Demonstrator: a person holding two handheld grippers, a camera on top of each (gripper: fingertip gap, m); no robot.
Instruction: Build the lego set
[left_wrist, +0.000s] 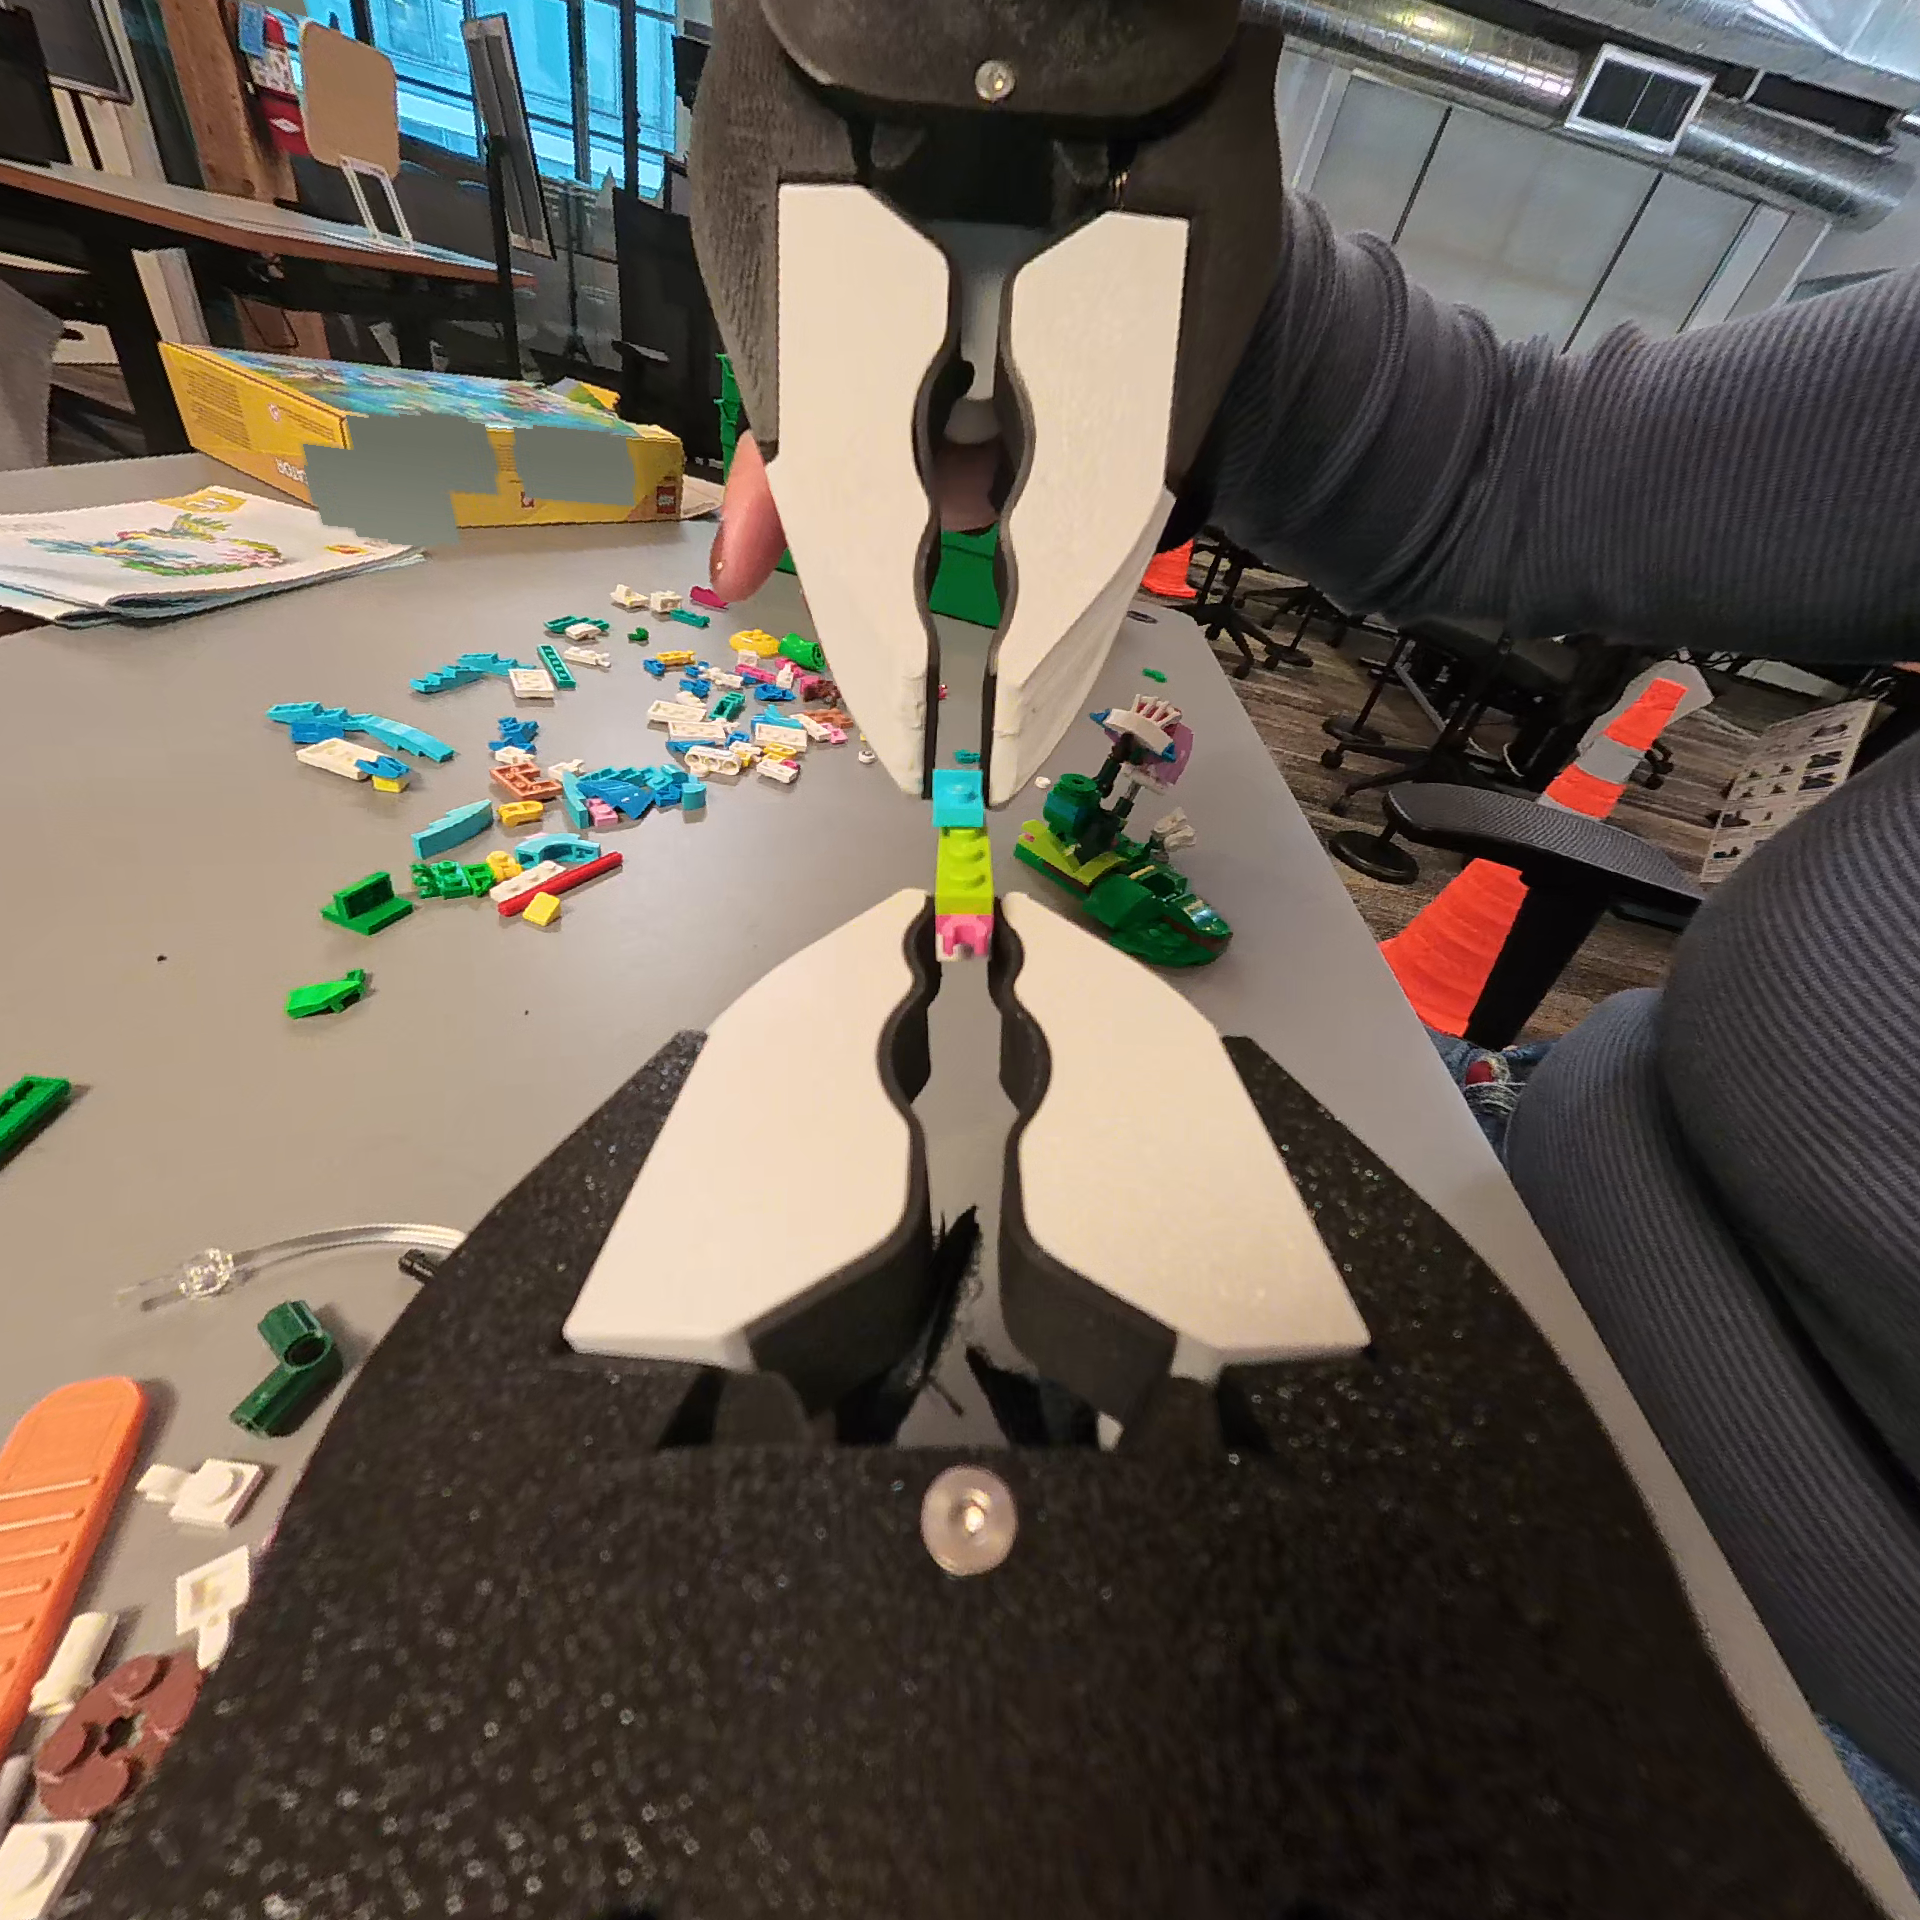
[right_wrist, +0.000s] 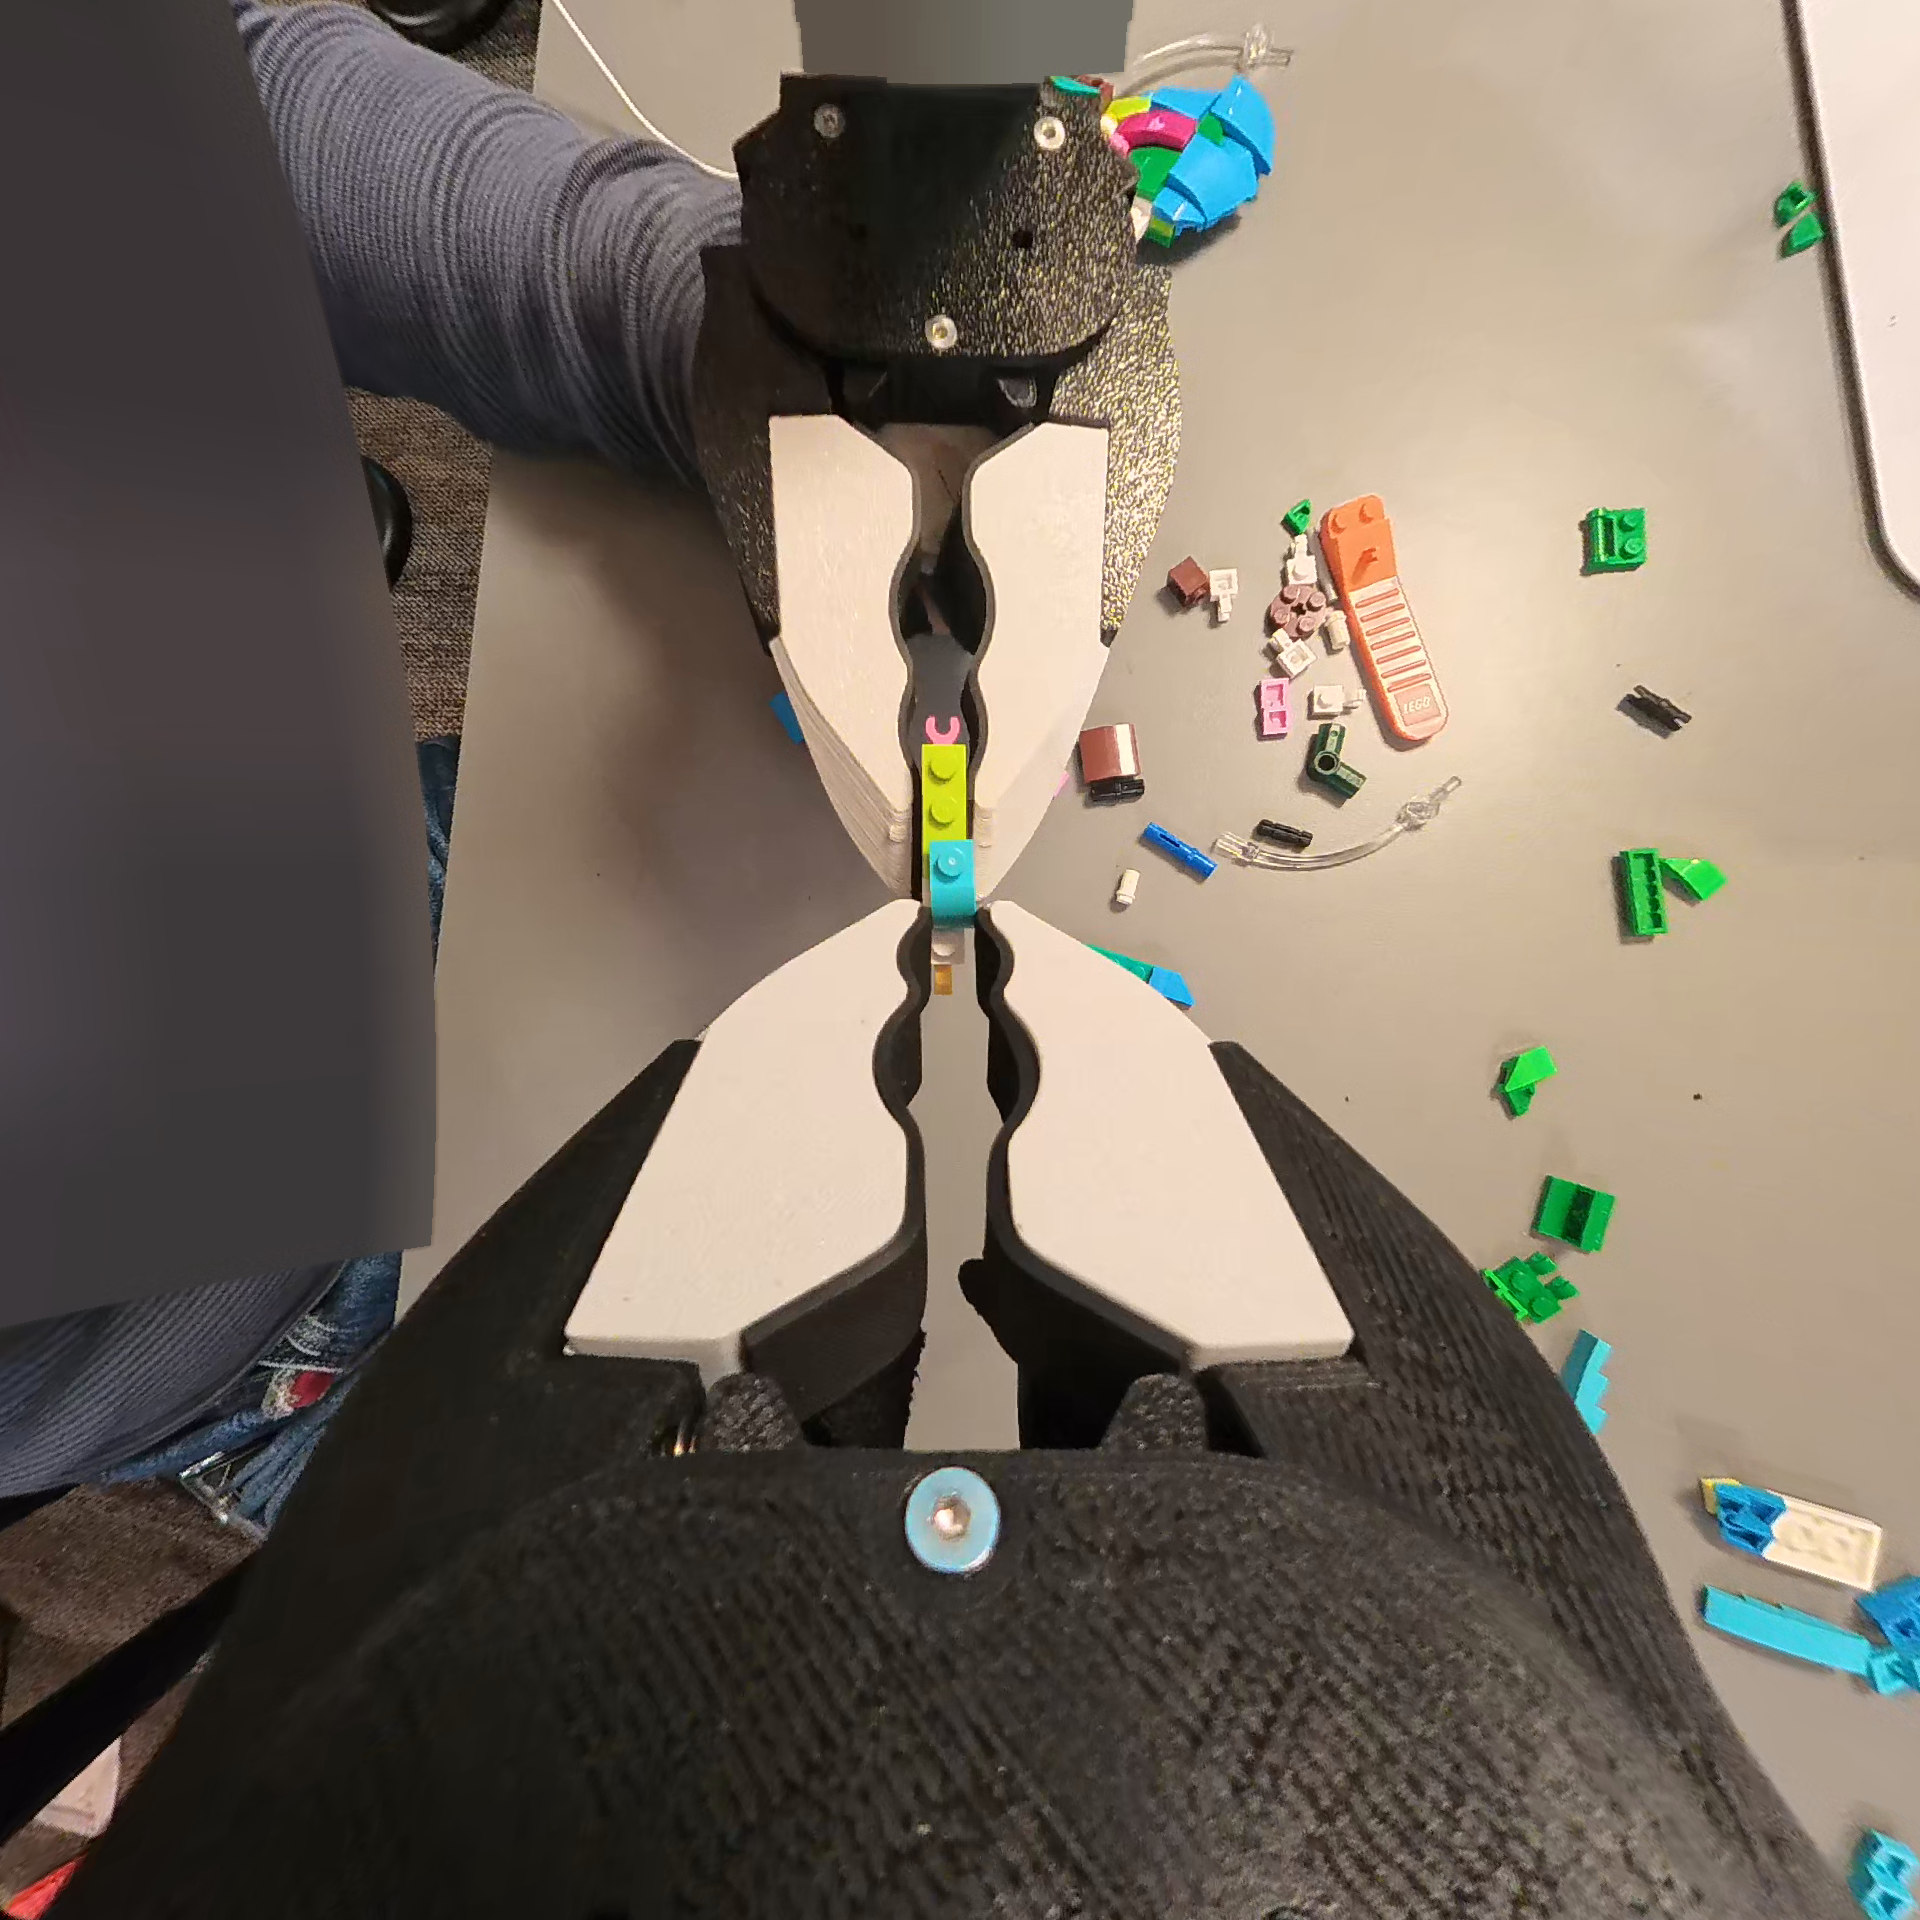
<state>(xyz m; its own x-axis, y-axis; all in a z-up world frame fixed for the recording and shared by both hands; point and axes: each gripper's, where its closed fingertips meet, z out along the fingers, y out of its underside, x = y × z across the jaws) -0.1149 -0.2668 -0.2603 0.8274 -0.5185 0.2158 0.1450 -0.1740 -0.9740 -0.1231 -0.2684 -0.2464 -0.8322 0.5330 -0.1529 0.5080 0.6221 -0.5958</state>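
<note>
both grippers — left (left_wrist: 961, 940), right (right_wrist: 951, 935) — pinch one brick strip (left_wrist: 962, 854).

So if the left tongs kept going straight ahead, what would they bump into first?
Probably the right tongs, which face them tip to tip. Between the two sits only the little brick strip that the left tongs already hold.

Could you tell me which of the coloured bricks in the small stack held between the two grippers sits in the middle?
The lime-green brick sits in the middle, with the turquoise brick at one end and the pink piece at the other.
</note>
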